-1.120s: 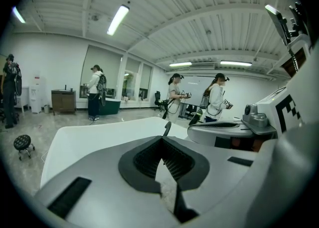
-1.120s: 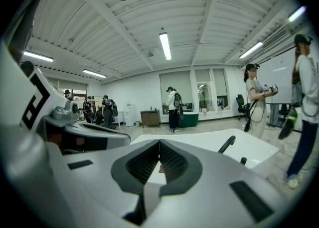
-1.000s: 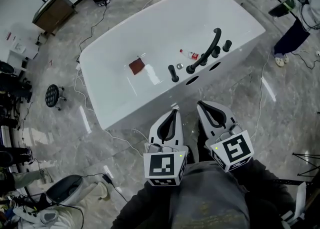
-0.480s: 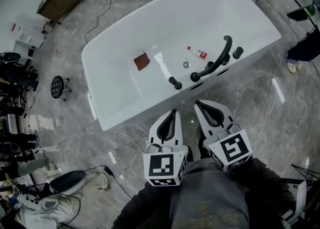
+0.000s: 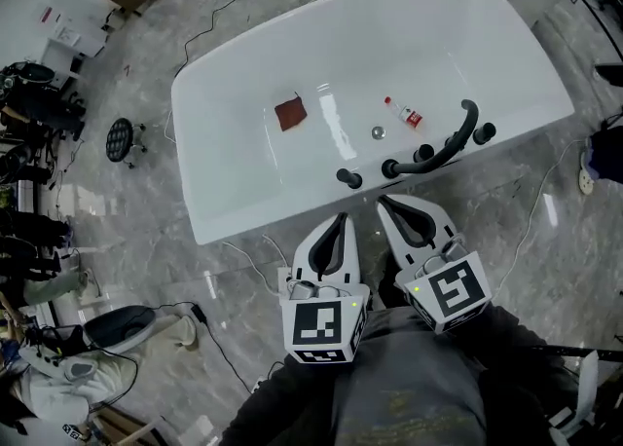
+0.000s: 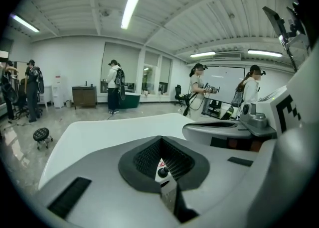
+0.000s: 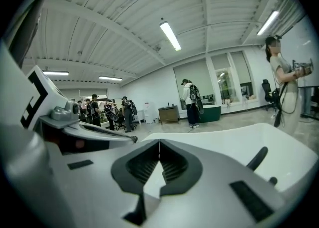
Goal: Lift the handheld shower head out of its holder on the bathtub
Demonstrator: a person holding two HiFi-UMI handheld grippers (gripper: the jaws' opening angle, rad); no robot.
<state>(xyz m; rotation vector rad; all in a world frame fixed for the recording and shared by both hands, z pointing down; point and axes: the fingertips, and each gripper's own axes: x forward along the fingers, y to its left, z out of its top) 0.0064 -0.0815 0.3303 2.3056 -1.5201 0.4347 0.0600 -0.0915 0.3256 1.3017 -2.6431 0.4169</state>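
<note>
The black handheld shower head [image 5: 446,148] lies in its holder on the near rim of the white bathtub [image 5: 234,210], curving up to the right, with black knobs [image 5: 485,130] beside it. In the right gripper view the shower head [image 7: 257,158] shows at the right. A separate black knob [image 5: 348,178] stands further left on the rim and shows through the left gripper view's jaw gap [image 6: 162,172]. My left gripper [image 5: 340,217] [image 6: 160,138] and right gripper [image 5: 386,203] [image 7: 159,142] hover side by side just short of the rim, both shut and empty.
Inside the tub lie a red cloth [image 5: 290,112], a small bottle [image 5: 406,116] and the drain [image 5: 378,130]. Cables [image 5: 243,259] trail over the marble floor. A round stool [image 5: 121,134] and gear stand at the left. Several people [image 6: 114,86] stand beyond the tub.
The bathtub has slid right and down in the head view, so its near rim and fixtures now sit closer to both gripper tips. Both grippers stay shut.
</note>
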